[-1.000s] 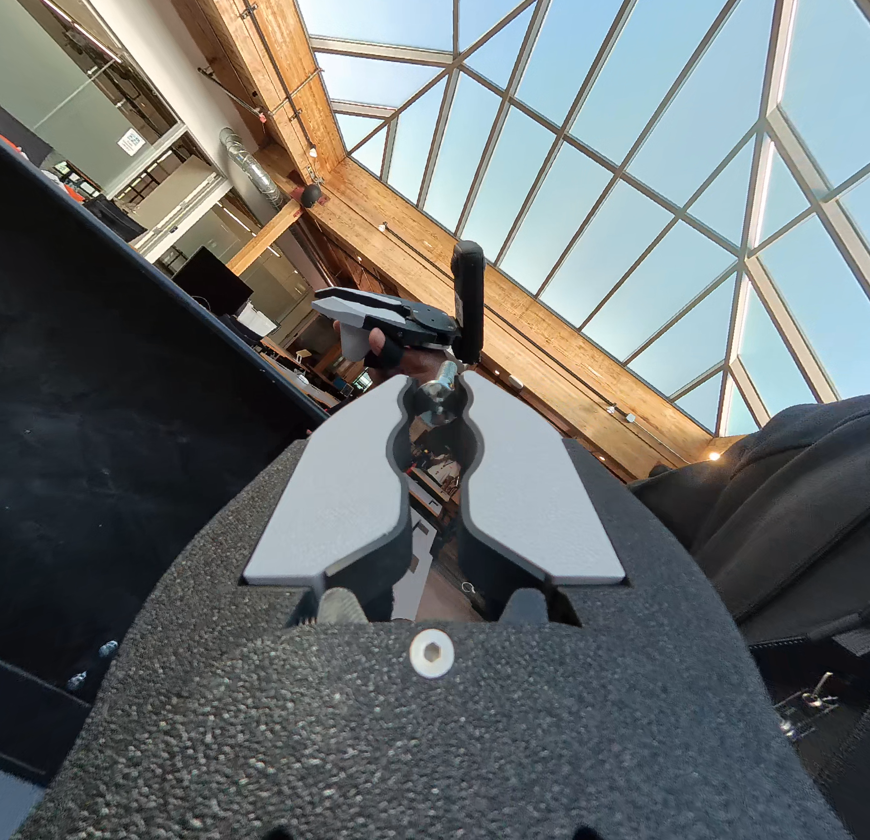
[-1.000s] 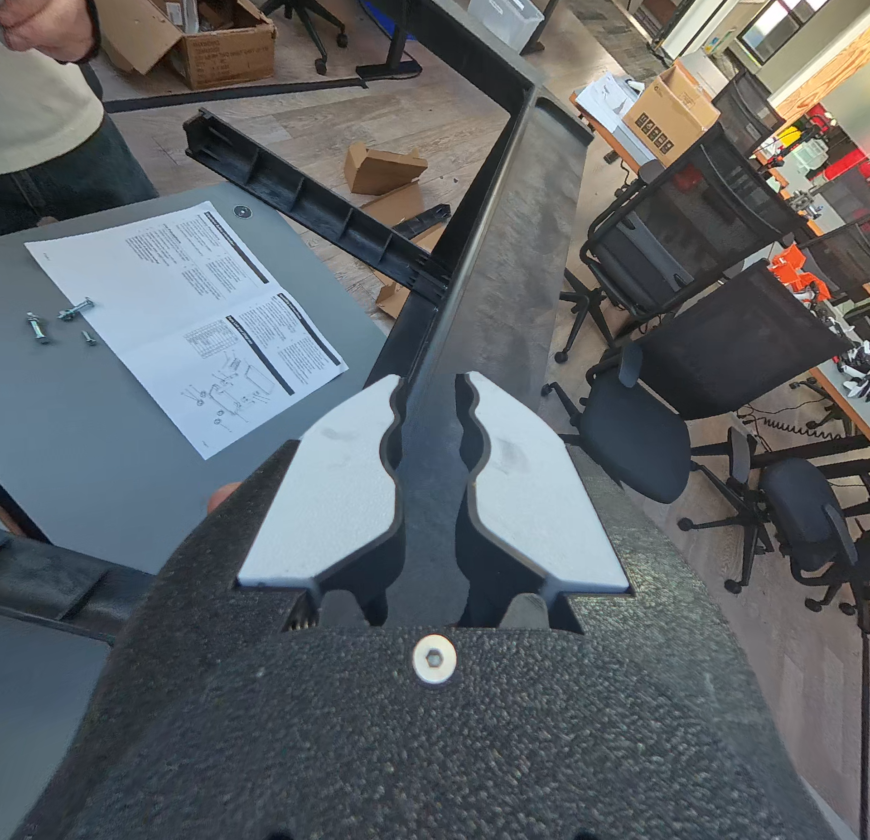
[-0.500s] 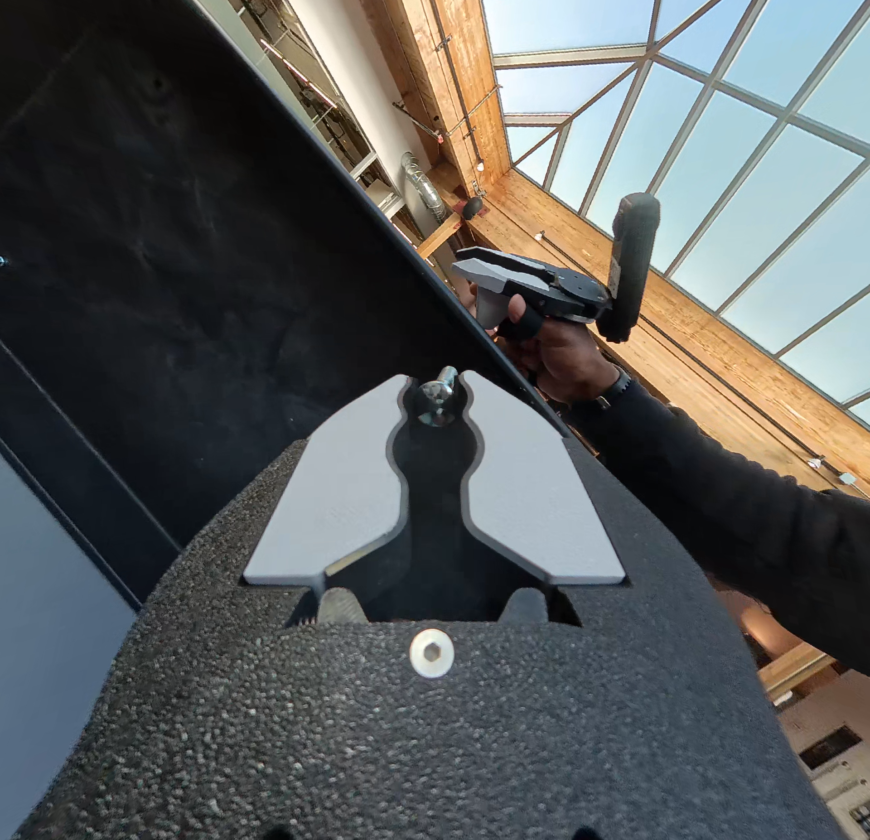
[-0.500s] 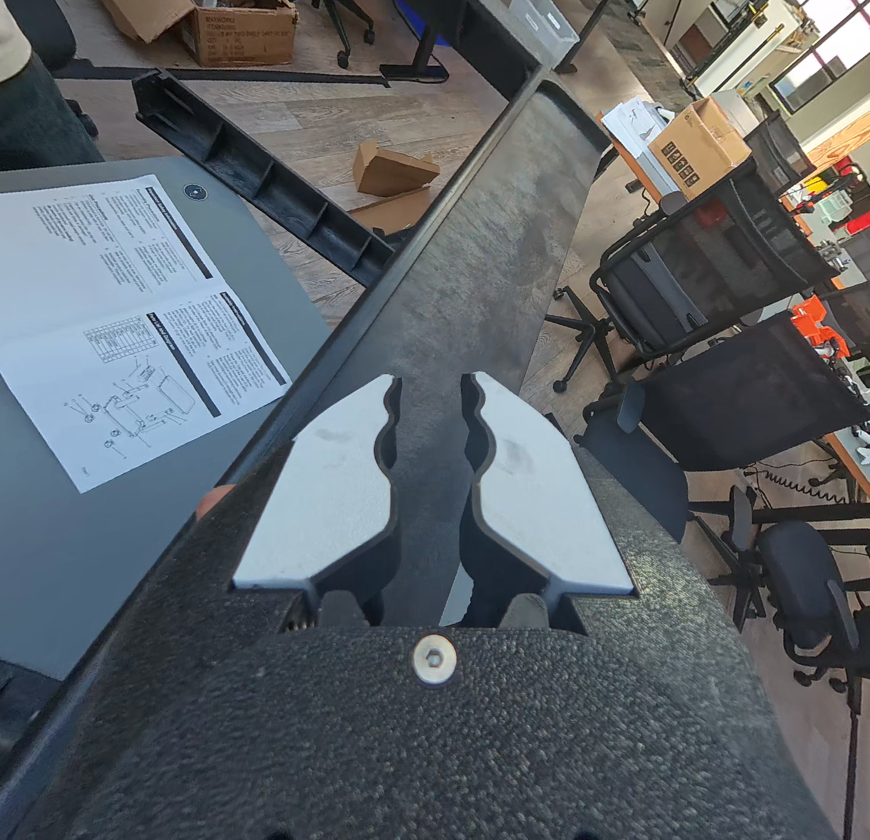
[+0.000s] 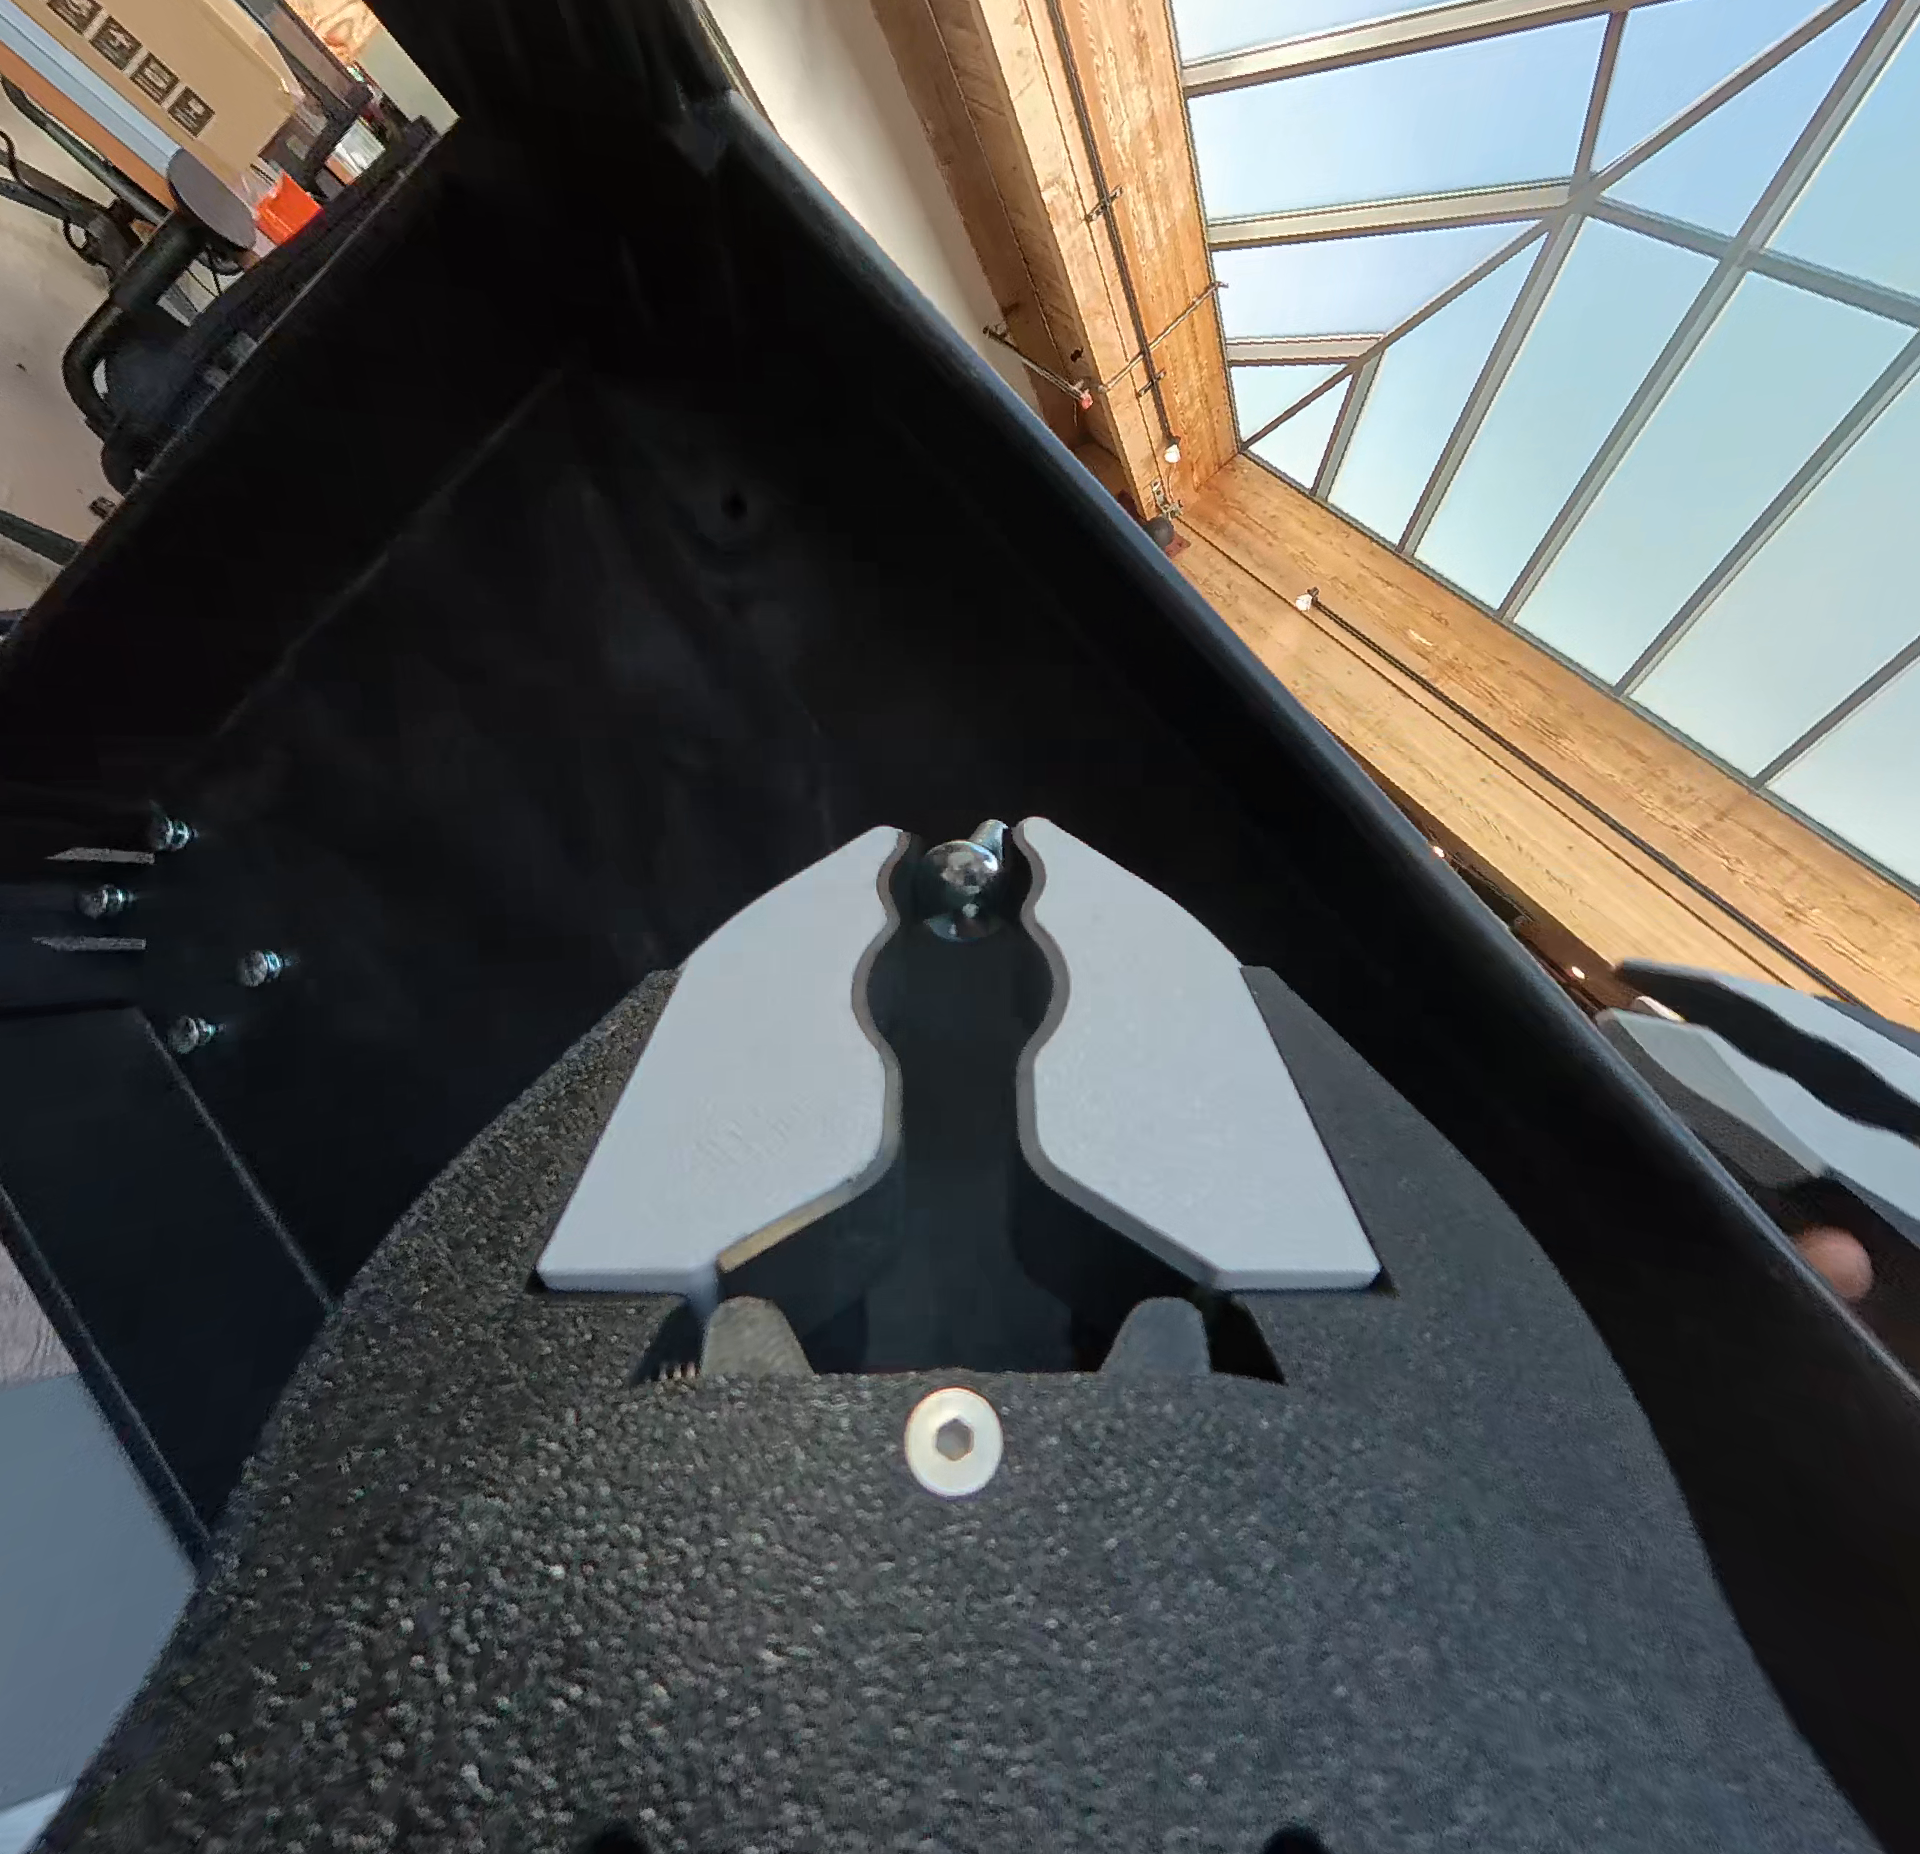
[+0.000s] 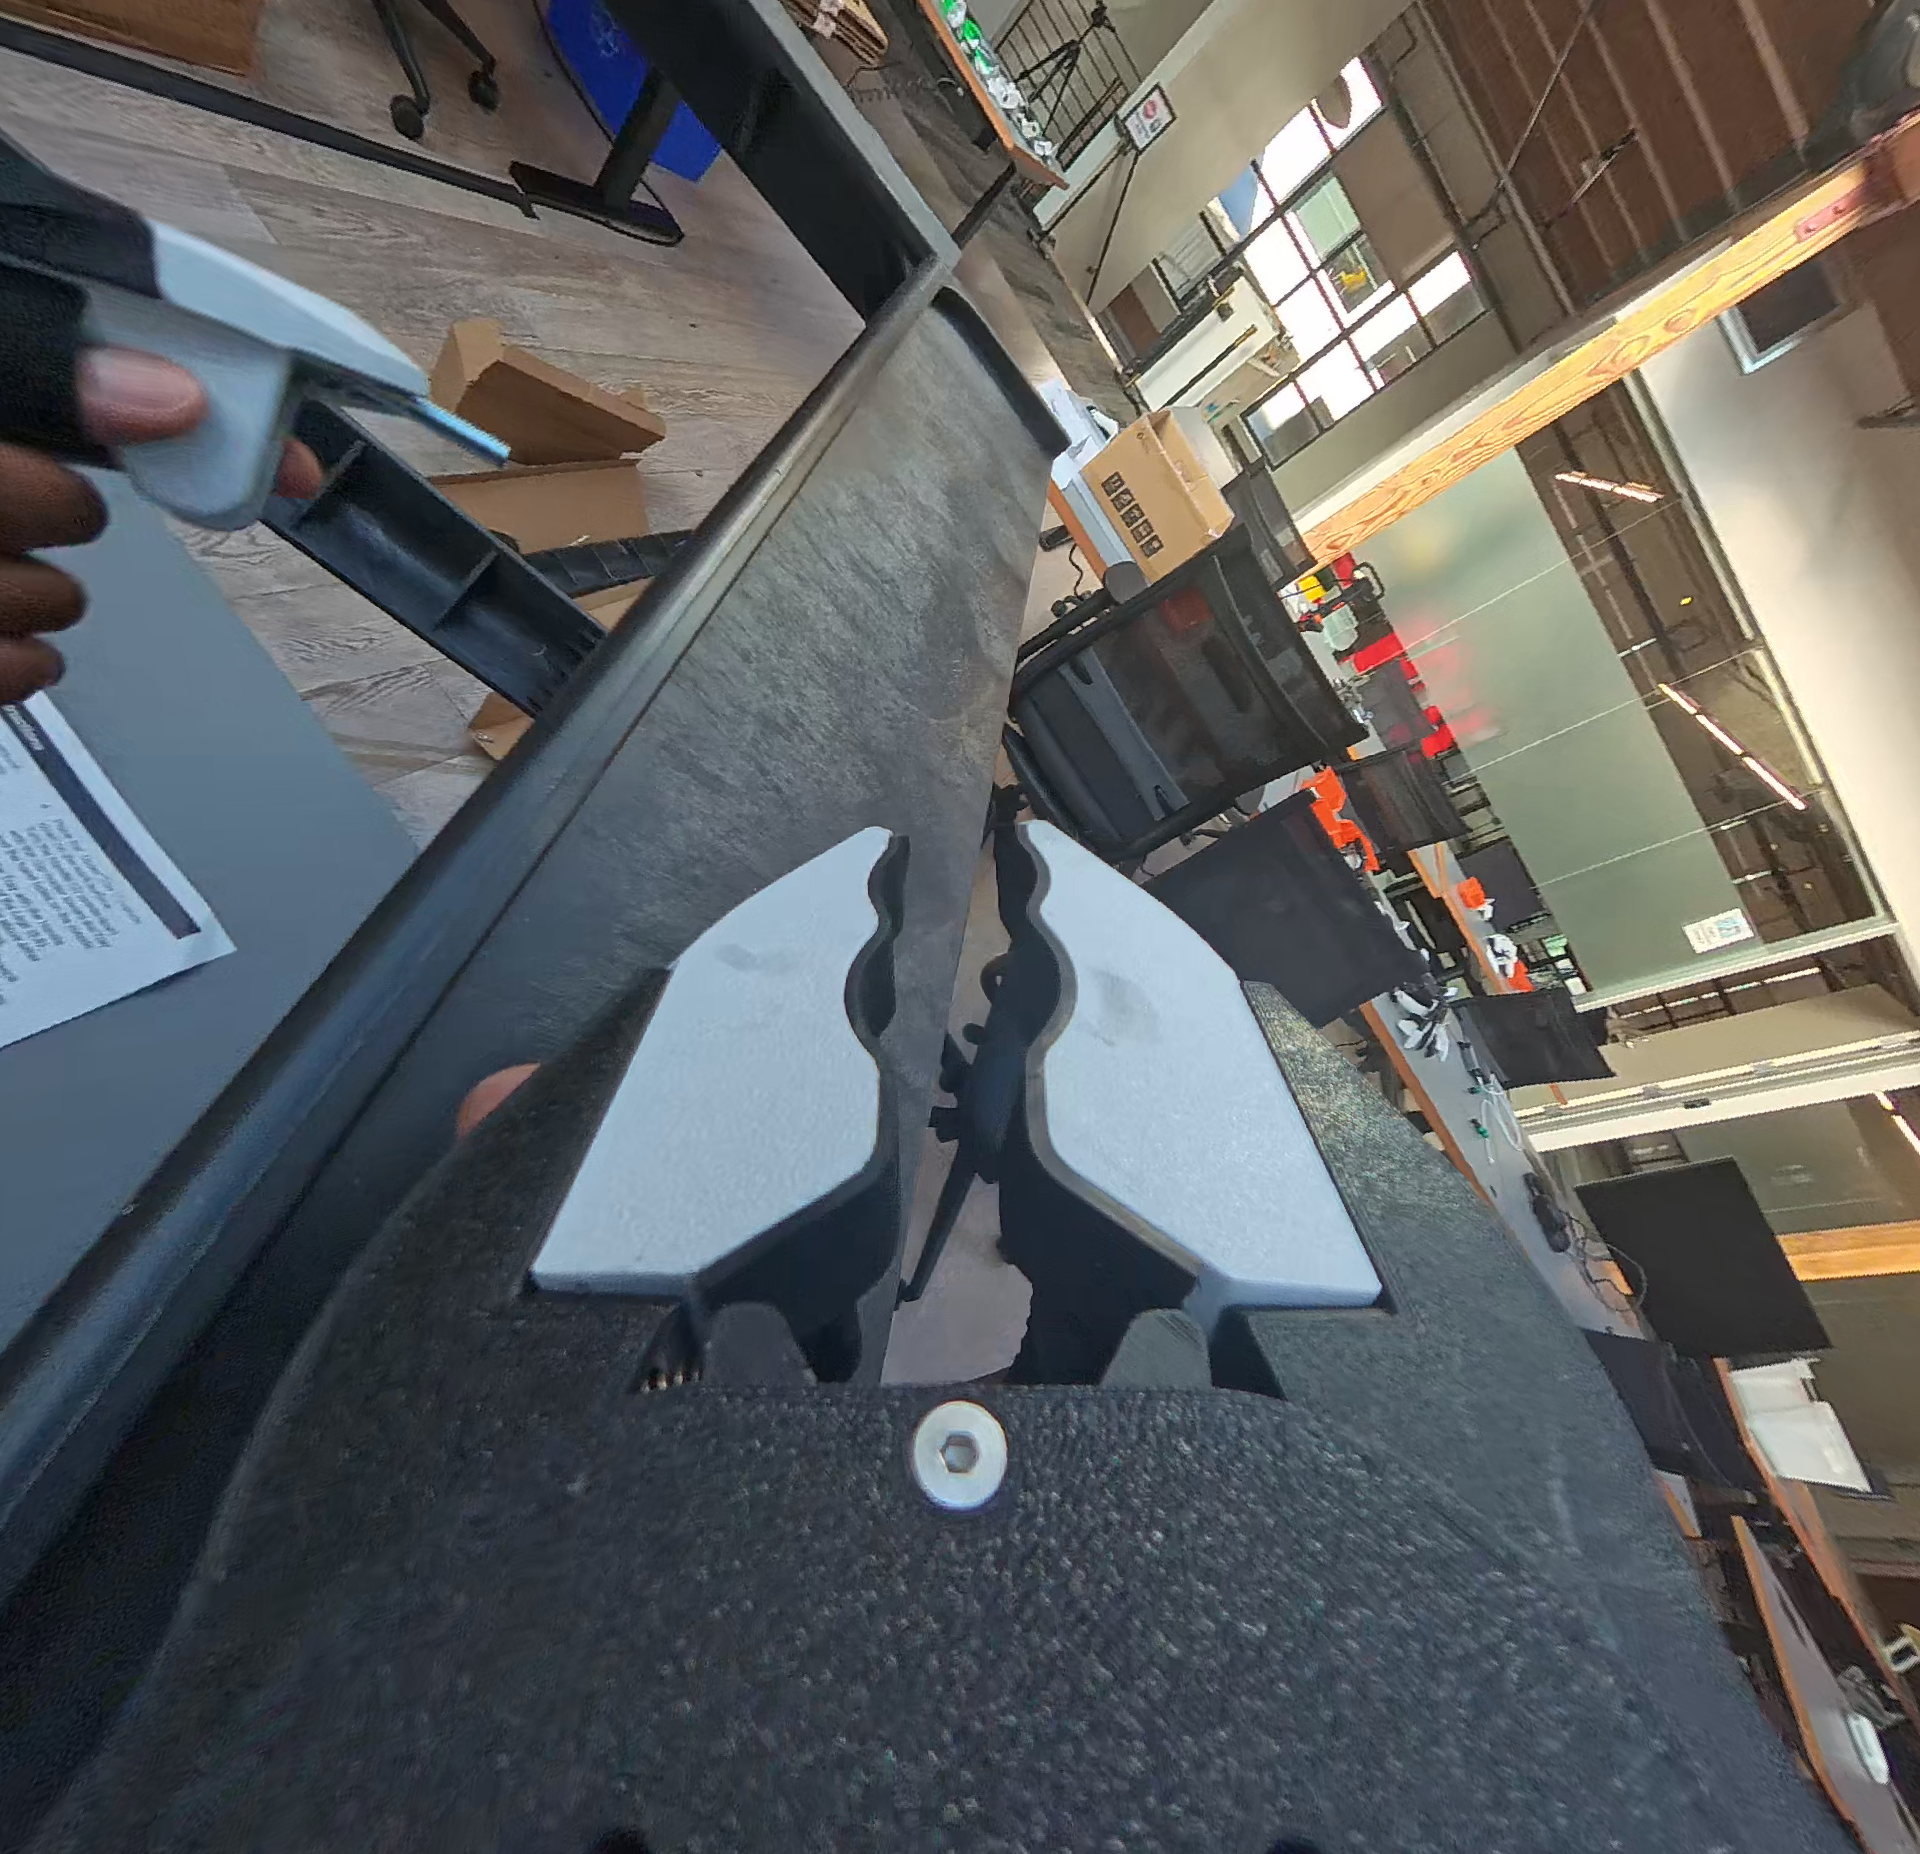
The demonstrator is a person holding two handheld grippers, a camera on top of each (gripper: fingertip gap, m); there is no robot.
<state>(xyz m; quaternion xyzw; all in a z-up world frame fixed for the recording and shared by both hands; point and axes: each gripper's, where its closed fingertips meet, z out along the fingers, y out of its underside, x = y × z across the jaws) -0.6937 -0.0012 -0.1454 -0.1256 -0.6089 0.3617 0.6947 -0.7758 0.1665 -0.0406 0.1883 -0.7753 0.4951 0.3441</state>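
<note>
The left claw [image 5: 961, 843] grips a bolt [image 5: 958, 882] at its tips, near the black panel [image 5: 582, 661]. The right claw [image 6: 951, 848] stands narrowly parted around the panel's edge. A printed sheet [image 6: 73, 900] lies left on the tabletop [image 6: 208, 765].

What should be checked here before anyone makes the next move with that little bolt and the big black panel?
1. Bolt pinched at the tips of the left hand-held gripper: ok.
2. Hole in the black panel visible and unblocked: ok.
3. Bolt lined up with that hole: not ok, it sits well short.
4. Right hand-held gripper around the panel edge: cannot tell how firmly.
5. Four bolts at the panel's left already seated: ok.
</note>
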